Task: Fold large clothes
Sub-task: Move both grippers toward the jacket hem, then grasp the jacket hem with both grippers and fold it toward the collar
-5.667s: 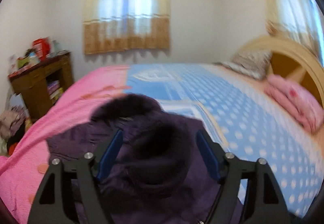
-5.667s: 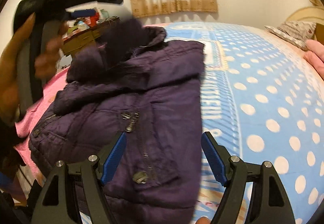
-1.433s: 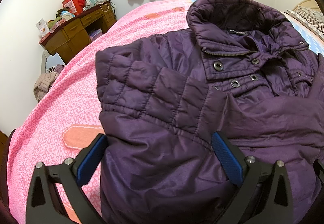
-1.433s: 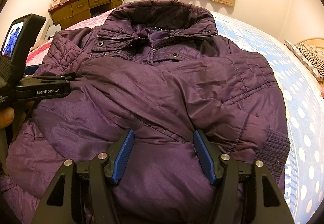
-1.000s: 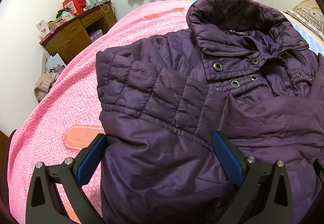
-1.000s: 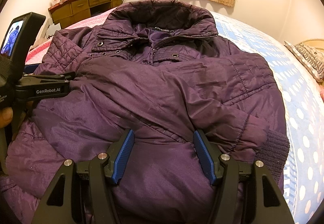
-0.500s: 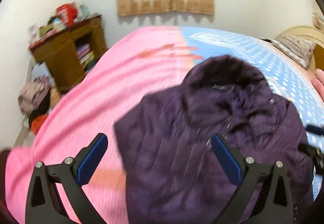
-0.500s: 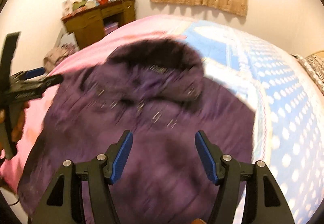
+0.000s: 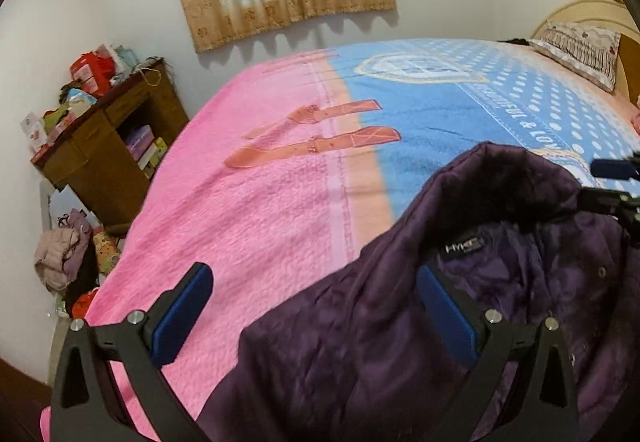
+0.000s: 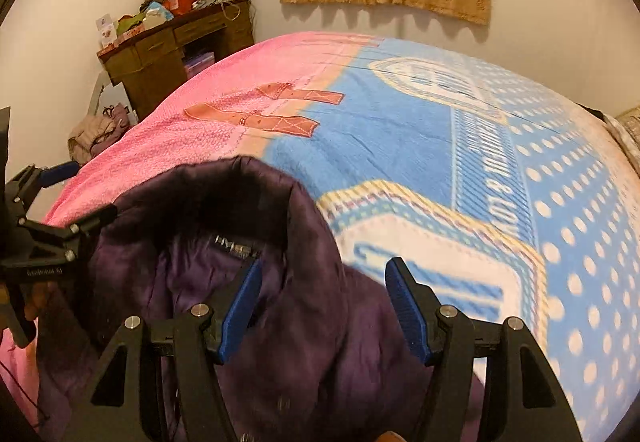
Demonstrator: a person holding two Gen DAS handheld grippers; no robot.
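A dark purple padded jacket lies on the bed, collar toward the far side; it also shows in the right wrist view. My left gripper is open above the jacket's left shoulder edge, its left finger over the pink blanket. My right gripper is open above the jacket's right shoulder, beside the collar. Neither holds anything. The left gripper shows at the left edge of the right wrist view.
The bed has a pink and blue polka-dot blanket. A brown cluttered desk stands at the far left by the wall, with a heap of clothes on the floor. A pillow and headboard are at the far right.
Both grippers have lifted off the jacket's lower part and moved up toward the collar. The view is now higher and shows more of the bed beyond the jacket.
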